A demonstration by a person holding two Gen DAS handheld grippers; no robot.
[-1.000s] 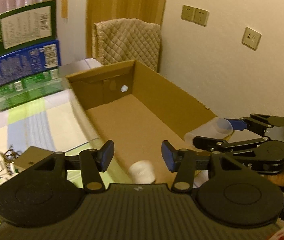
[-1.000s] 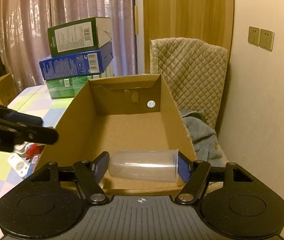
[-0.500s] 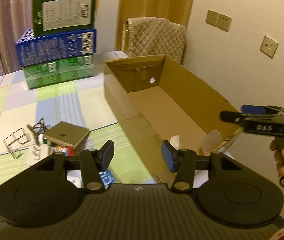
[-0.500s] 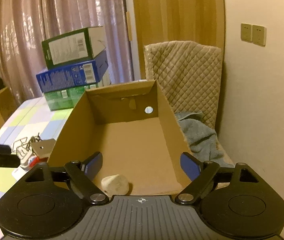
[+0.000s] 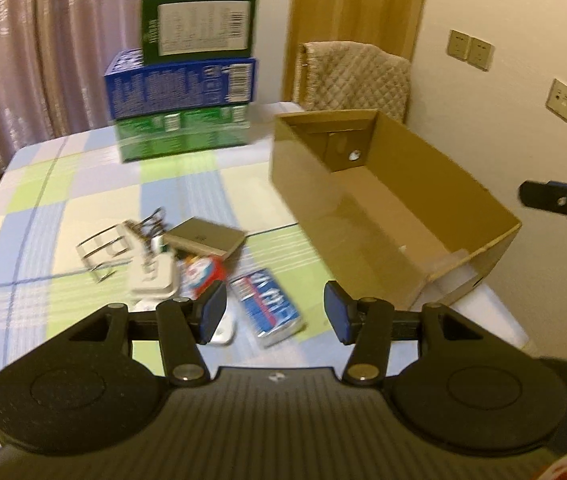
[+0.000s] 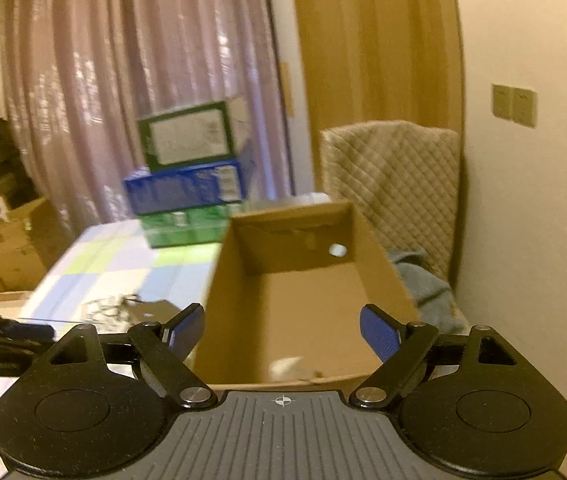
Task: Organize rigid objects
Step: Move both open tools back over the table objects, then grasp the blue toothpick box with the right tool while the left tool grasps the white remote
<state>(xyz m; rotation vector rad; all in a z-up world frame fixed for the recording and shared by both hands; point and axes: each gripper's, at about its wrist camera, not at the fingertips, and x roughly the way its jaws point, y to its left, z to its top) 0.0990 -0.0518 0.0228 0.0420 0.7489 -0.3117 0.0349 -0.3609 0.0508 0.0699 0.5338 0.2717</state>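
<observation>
Left wrist view: the left hand-held gripper [image 5: 275, 312] hangs over the checked cloth of the worktop [image 5: 63, 208], jaws partly apart with nothing between the pads. They've just eased a bit wider. Right under it sits a blurry pile of small stuff: a blue and white packet [image 5: 268, 304], a flat grey box [image 5: 205, 237], a white plastic bit [image 5: 154, 280] and some bent wire clips [image 5: 103, 248]. Nothing blocks the way down to them. To the right is the open cardboard box [image 5: 395, 216], plain brown, hole in its far wall, with a small pale thing on the floor inside. Stacked cartons [image 5: 183, 80] in green and blue stand at the back.

Right wrist view: the right hand-held gripper [image 6: 281, 332] is spread wide and empty, having just opened, aimed over the box's [image 6: 303, 288] near edge. A whitish lump [image 6: 287, 368] lies inside near that edge, too smeared to name. A quilted chair cover [image 6: 395, 184] and shiny curtain [image 6: 123, 60] are behind.
</observation>
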